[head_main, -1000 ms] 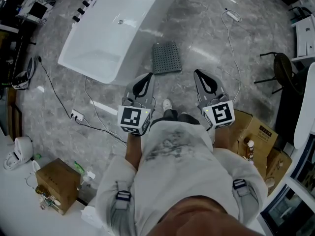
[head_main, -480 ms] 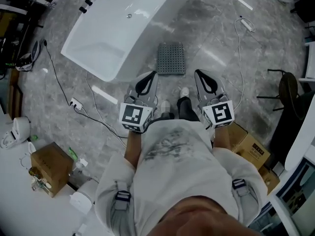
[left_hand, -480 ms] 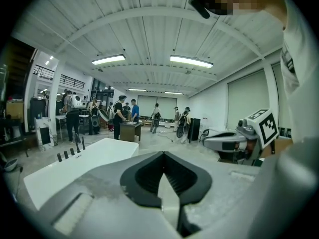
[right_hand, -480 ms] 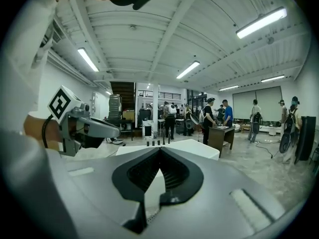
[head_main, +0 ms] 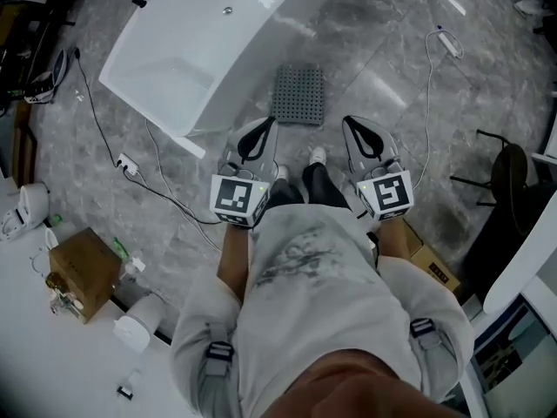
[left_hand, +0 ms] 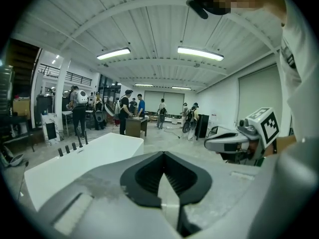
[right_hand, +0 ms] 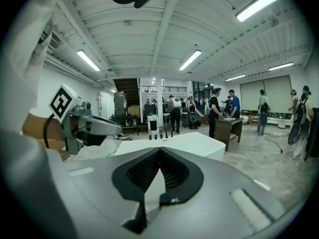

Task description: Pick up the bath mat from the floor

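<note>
While the person stands with both arms held out front, the left gripper (head_main: 265, 126) and right gripper (head_main: 350, 124) are each pinched fully together, with nothing caught in either one. The mat (head_main: 298, 95), grey and studded, lies flat on the floor (head_main: 383, 42) just ahead of the two tips, roughly between them and clear of both. One of its edges sits right beside the tub (head_main: 261, 33) wall. Inside, the tub is plain white, with a drain (head_main: 228, 10) near the far end. Over at the floor's left edge there's a brown box (head_main: 83, 273) with some small clutter by its near corner, too tiny to make out.
</note>
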`<action>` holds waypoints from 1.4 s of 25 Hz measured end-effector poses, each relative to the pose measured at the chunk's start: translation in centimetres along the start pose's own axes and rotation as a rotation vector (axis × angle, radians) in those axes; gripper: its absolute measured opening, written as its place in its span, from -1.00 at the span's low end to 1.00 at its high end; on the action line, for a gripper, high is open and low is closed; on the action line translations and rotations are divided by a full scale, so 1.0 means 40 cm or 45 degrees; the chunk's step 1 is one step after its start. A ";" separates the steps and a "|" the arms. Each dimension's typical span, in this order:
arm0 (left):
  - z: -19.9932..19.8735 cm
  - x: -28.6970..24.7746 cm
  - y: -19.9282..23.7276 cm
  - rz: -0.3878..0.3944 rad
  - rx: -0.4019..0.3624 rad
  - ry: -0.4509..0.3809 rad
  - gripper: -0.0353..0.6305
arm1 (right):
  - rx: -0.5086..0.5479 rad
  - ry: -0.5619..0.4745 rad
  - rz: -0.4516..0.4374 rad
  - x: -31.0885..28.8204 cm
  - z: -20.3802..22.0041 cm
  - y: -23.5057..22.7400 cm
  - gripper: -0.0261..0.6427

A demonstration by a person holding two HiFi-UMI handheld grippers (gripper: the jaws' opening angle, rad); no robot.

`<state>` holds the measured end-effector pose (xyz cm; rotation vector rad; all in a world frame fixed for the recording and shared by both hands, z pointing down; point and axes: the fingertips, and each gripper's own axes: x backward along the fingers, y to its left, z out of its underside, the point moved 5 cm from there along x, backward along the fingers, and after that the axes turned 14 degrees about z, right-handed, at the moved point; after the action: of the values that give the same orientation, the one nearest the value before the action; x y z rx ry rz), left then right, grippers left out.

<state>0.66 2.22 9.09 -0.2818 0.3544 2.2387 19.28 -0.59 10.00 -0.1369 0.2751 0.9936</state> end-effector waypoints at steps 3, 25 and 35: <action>0.020 -0.039 0.032 -0.010 0.020 0.021 -0.88 | -0.023 0.026 -0.016 -0.041 0.033 -0.019 -0.91; 0.319 -0.144 0.348 0.176 0.136 0.179 -0.88 | -0.079 0.256 0.164 -0.343 0.302 0.092 -0.91; 0.488 -0.204 0.477 0.226 0.200 0.233 -0.88 | -0.118 0.377 0.224 -0.455 0.474 0.119 -0.91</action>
<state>-10.58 -8.57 32.95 -0.3856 0.6735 2.3480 9.04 -8.19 33.47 -0.3505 0.5184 1.1618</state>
